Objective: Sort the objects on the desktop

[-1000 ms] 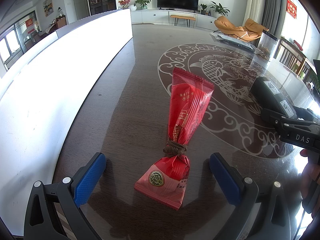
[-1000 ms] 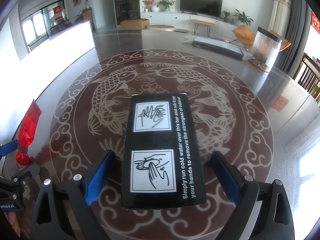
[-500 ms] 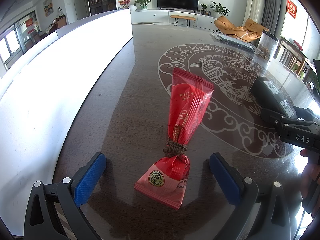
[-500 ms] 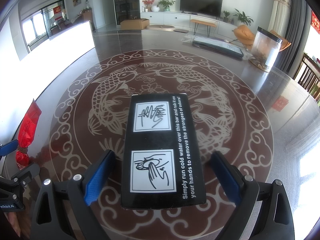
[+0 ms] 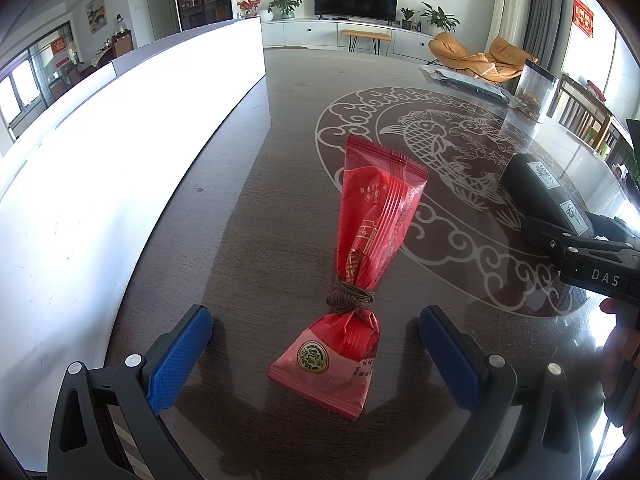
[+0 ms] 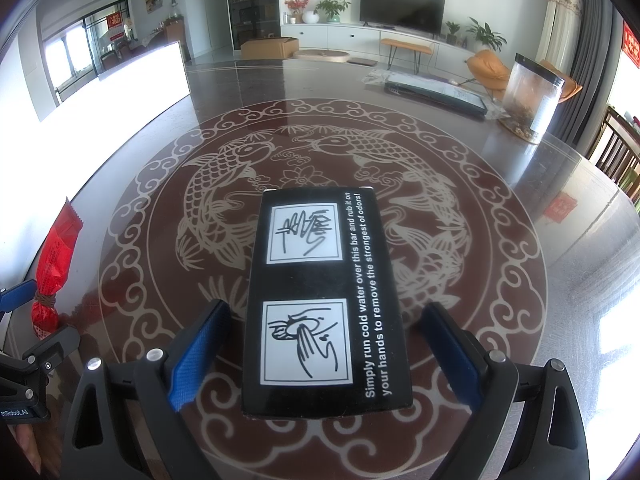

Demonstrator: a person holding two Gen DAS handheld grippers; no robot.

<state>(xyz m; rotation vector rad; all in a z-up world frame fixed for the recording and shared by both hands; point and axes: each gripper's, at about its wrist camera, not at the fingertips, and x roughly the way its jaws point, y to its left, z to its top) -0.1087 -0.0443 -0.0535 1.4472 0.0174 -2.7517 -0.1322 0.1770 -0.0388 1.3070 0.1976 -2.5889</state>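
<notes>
Left wrist: red packet (image 5: 360, 272) between spread left gripper (image 5: 314, 350) fingers.

A red snack packet (image 5: 366, 264), cinched with brown cord (image 5: 351, 299), lies flat on the dark patterned table (image 5: 256, 208) between the left gripper's (image 5: 316, 354) spread blue pads (image 5: 178, 356); right of the packet, a black box (image 5: 544, 192).
</notes>
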